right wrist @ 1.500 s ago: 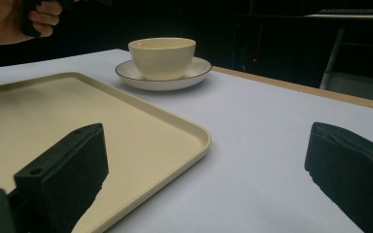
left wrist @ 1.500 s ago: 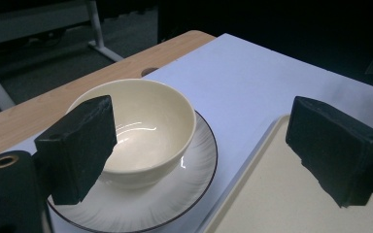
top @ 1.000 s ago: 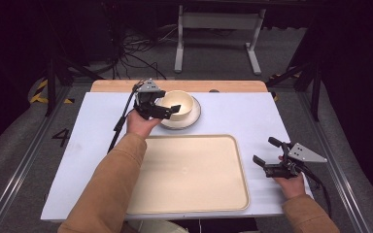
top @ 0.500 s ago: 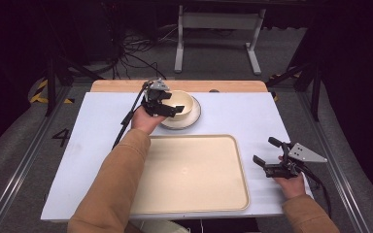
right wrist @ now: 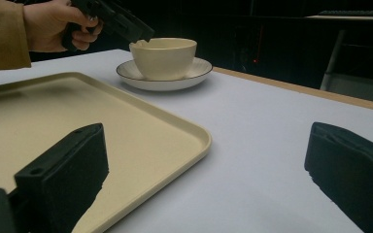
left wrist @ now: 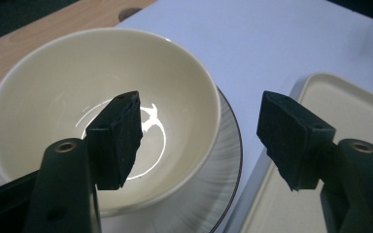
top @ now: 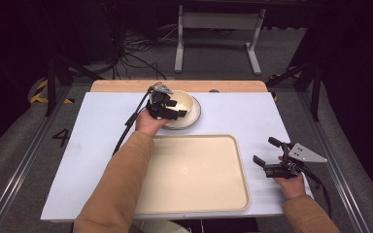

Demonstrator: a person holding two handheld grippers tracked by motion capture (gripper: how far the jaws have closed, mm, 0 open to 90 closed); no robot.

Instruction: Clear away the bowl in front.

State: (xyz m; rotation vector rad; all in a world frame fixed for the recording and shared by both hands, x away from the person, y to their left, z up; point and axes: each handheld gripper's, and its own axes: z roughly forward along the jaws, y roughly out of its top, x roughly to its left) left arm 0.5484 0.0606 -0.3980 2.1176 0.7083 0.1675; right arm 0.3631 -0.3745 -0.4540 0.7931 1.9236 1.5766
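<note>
Fingers astride bowl rim, tray beside

Pretty dark room: grey floor, tangled cables upper left, white metal stand top centre behind the white worktop.

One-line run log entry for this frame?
left tongs: open, straddling bowl rim | bowl: on saucer, not gripped | right tongs: open, idle beside tray

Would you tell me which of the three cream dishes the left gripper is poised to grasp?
The bowl: the left gripper straddles its rim, unlike the plate beneath or the tray.
</note>
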